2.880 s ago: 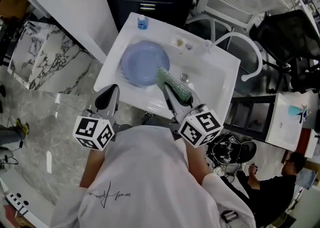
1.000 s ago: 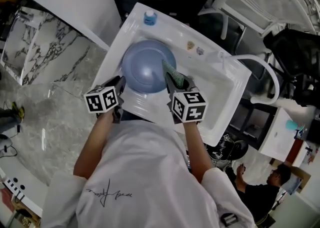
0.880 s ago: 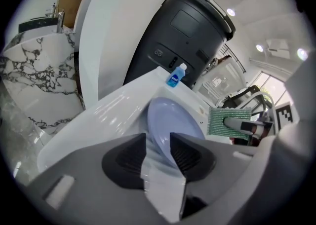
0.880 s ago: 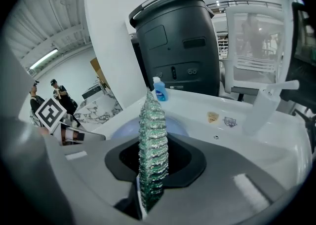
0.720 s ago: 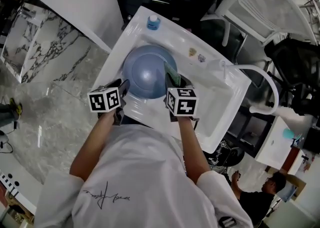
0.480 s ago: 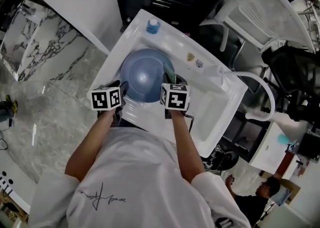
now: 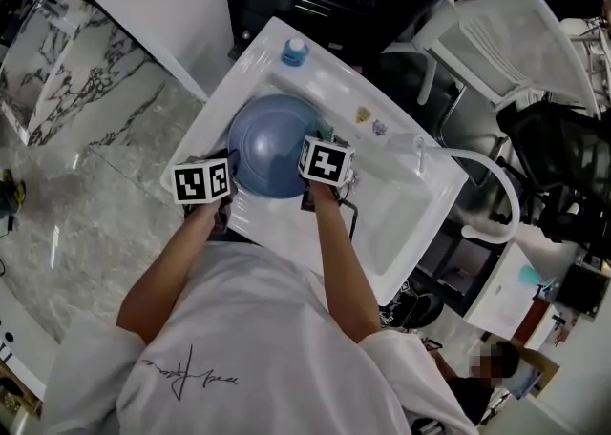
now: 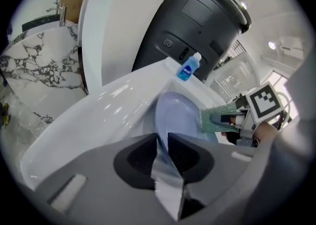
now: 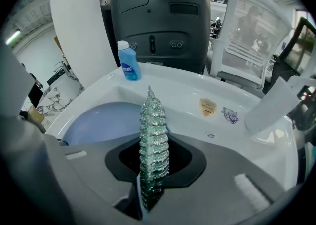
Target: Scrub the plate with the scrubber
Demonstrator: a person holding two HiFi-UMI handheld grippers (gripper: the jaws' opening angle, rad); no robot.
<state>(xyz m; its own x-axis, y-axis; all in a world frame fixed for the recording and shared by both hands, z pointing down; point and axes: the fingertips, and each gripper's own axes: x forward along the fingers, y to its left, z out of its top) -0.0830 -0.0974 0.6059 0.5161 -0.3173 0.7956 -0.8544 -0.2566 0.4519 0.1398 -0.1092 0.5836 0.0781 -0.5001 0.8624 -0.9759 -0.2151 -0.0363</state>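
A round blue plate (image 7: 270, 145) sits tilted in the white sink (image 7: 387, 204). My left gripper (image 7: 227, 185) is at its near-left rim. In the left gripper view the plate (image 8: 175, 115) stands on edge, its rim pinched between the jaws, which are closing on it. My right gripper (image 7: 323, 168) hangs over the plate's right edge, shut on a green scrubber (image 9: 153, 135) that sticks up between the jaws. From the left I see the scrubber (image 8: 216, 119) lying flat against the plate's face. The plate (image 9: 96, 118) lies just left of the scrubber.
A blue soap bottle (image 7: 294, 51) stands on the sink's far rim. A white faucet (image 7: 477, 171) curves over the right side. A dark bin (image 9: 158, 17) stands behind the sink. White chairs (image 7: 516, 42) are at the back right, marble floor (image 7: 86, 137) to the left.
The plate went from lying flat to tilted up, with my left gripper now on its rim. My right gripper has carried the scrubber left from the basin onto the plate's right side.
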